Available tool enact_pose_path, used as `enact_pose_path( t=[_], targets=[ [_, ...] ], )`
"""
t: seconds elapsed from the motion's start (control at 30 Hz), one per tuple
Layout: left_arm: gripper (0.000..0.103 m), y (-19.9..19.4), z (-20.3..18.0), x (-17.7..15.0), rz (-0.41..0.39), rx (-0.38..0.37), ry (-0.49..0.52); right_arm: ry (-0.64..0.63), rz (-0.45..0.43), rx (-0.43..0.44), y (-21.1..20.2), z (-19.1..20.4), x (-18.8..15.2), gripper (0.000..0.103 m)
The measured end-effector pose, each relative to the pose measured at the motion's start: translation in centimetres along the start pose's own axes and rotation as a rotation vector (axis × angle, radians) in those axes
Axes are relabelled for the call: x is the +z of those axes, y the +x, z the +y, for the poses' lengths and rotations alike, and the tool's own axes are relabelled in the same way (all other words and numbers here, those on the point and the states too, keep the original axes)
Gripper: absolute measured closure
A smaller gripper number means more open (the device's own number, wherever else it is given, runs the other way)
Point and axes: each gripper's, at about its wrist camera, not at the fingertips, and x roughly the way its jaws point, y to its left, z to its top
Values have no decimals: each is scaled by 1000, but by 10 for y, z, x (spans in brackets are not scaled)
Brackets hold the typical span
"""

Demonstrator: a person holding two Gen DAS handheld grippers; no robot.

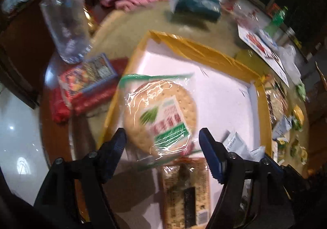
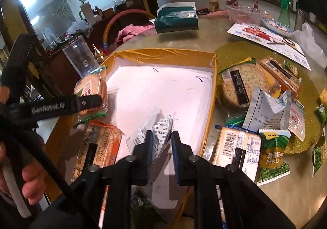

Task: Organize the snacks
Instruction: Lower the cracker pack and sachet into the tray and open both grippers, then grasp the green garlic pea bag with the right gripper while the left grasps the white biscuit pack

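Evidently the snacks were being moved into the yellow-rimmed box [image 2: 212, 94]. The left gripper [image 1: 162, 137] hung wide open over a round cracker pack [image 1: 161, 114]; the right gripper [image 2: 161, 137] seemed clamped on a silver sachet [image 2: 161, 126], which next needed releasing inside.
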Motion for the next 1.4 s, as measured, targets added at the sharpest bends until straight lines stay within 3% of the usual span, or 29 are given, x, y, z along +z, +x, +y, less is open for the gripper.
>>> enact_pose_path(
  t=[0.03, 0.07, 0.1, 0.2, 0.27, 0.47, 0.67, 0.87, 1.1, 1.4],
  targets=[
    [25, 0, 0, 1, 10, -8, -9, 9, -8, 27, -4, -2, -1, 69],
    [23, -4, 1, -1, 2, -8, -26, 13, -20, 38, -11, -3, -3, 61],
    [16, -13, 1, -5, -30, -10, -57, 11, -31, 37, -17, -3, -5, 49],
    [12, -37, -2, -28, -124, -32, -133, -12, -103, 78, -50, -6, -16, 35],
    [12, -50, -11, -47, -183, -19, -155, -25, -148, 109, -72, -12, -26, 34],
    [11, -90, -67, -103, -346, 48, -36, -9, -197, 105, -113, -36, -51, 30],
    [11, -97, -124, -136, -291, -51, 58, 88, -159, 133, -134, -88, -75, 30],
    [11, -87, -173, -163, -257, -31, 157, 138, -125, 114, -147, -134, -106, 30],
    [11, -64, -193, -170, -196, -22, 202, 214, -125, 91, -160, -178, -125, 30],
    [11, -49, -200, -158, -188, -54, 207, 285, -98, 56, -144, -211, -105, 30]
  ],
)
